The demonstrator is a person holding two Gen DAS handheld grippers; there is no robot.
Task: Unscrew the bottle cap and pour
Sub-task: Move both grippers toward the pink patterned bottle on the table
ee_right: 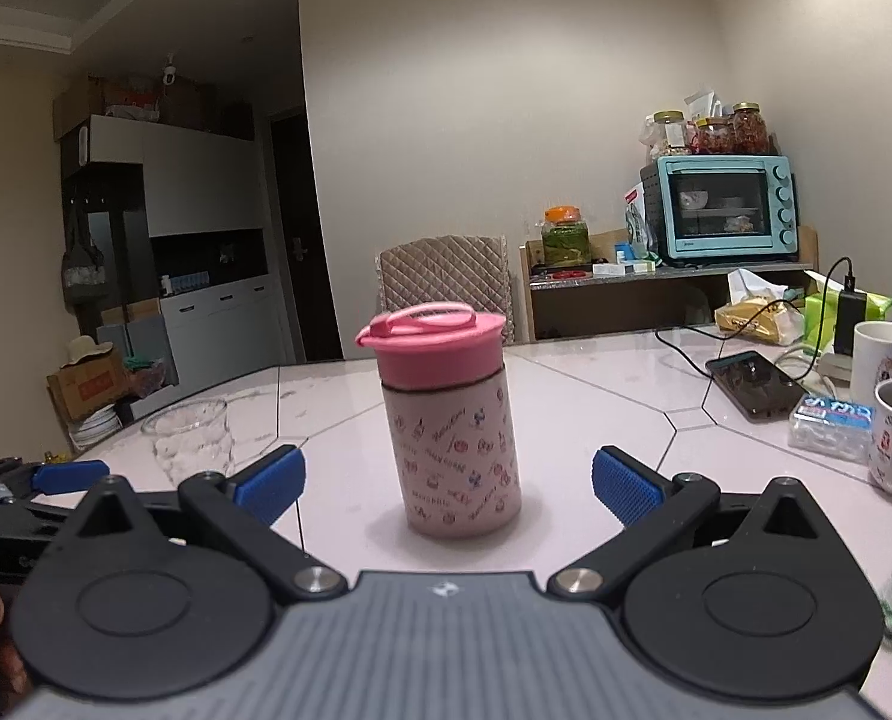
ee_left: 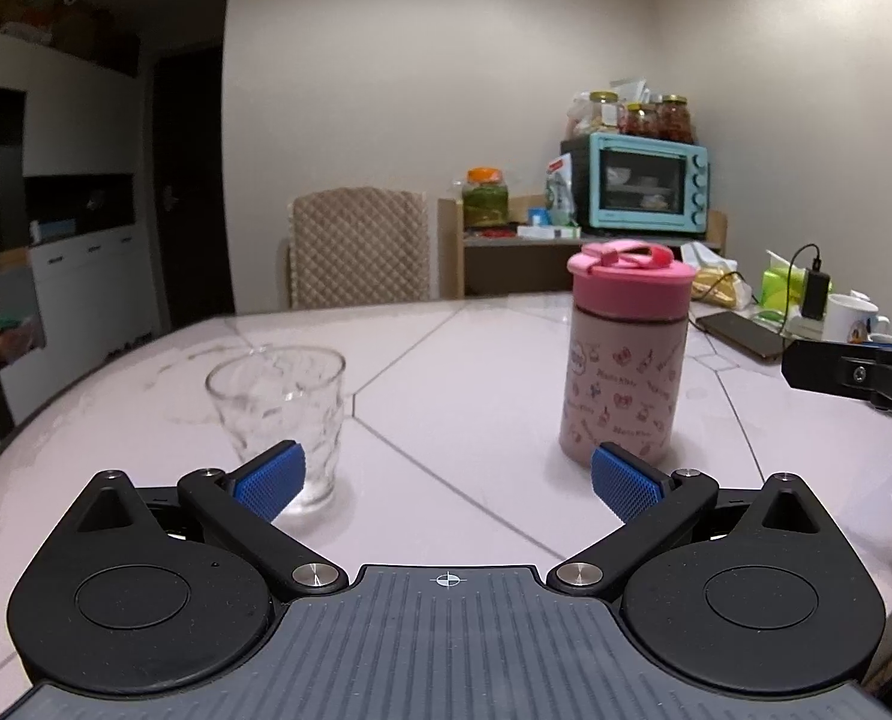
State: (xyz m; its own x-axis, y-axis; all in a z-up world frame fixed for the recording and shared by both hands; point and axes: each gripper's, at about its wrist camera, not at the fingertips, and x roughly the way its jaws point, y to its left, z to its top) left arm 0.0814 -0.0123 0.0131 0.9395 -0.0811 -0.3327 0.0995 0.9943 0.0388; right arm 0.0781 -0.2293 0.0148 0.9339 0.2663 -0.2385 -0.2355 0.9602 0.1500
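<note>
A pink patterned bottle [ee_left: 622,378] with a pink screw cap [ee_left: 631,279] stands upright on the pale table [ee_left: 475,390]. A clear empty glass [ee_left: 281,414] stands to its left. My left gripper [ee_left: 448,480] is open and empty, short of both, with the glass behind its left finger. In the right wrist view the bottle [ee_right: 454,456] stands centred just beyond my right gripper [ee_right: 448,483], which is open and empty; its cap [ee_right: 431,345] is on. The glass [ee_right: 191,438] is at the left there.
Mugs [ee_right: 886,360], a phone [ee_right: 754,384], a charger cable and snack packs crowd the table's right side. A chair [ee_left: 359,246] stands behind the table, with a shelf holding a teal oven [ee_left: 646,186] and jars. The right gripper's arm [ee_left: 853,372] shows at the right edge.
</note>
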